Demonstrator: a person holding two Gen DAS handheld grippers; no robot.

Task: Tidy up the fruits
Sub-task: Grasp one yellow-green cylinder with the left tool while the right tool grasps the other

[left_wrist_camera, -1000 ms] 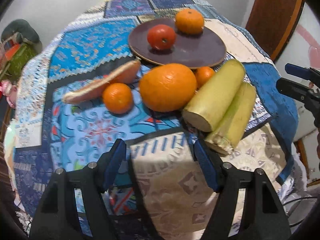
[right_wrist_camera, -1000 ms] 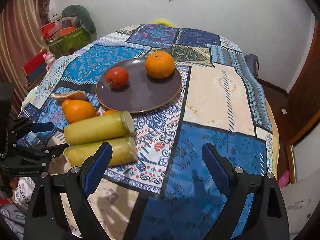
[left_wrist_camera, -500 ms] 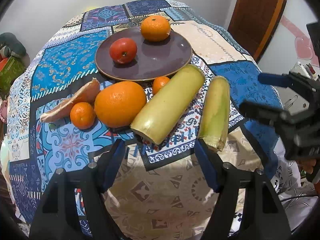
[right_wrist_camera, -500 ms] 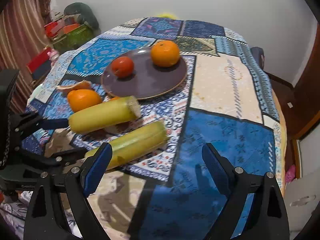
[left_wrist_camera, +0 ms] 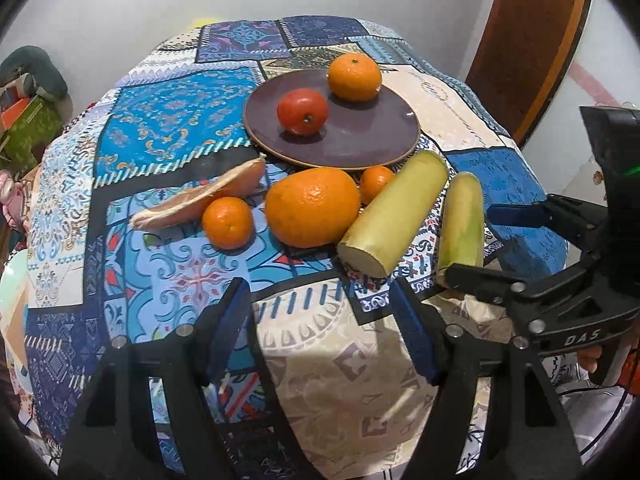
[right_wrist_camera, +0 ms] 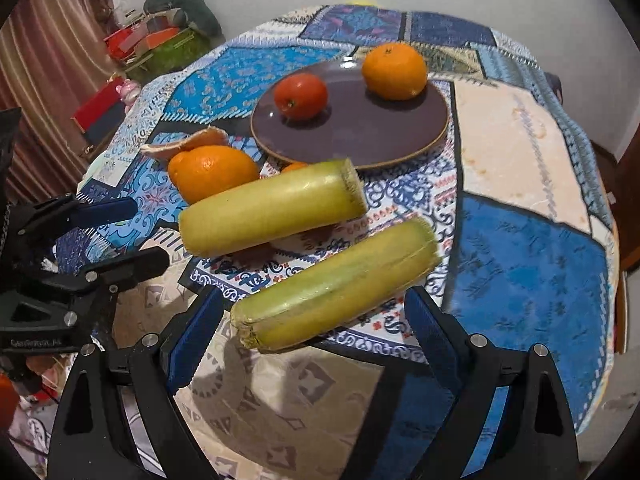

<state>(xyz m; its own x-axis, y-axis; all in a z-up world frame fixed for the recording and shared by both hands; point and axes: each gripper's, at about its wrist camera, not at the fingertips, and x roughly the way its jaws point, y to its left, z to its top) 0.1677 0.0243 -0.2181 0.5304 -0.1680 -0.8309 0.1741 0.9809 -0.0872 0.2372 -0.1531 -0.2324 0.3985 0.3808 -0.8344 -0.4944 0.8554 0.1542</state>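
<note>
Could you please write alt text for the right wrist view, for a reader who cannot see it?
The open right hand-held gripper hovers at a yellow-green stalk on a patchwork tablecloth. A second stalk lies beyond it, by a large orange. Behind, a purple plate holds a tomato and an orange.

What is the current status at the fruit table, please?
Both tongs open, empty: left, right. Right closing on near corn cob. Plate holds tomato, orange. Second cob alongside, apart.
</note>
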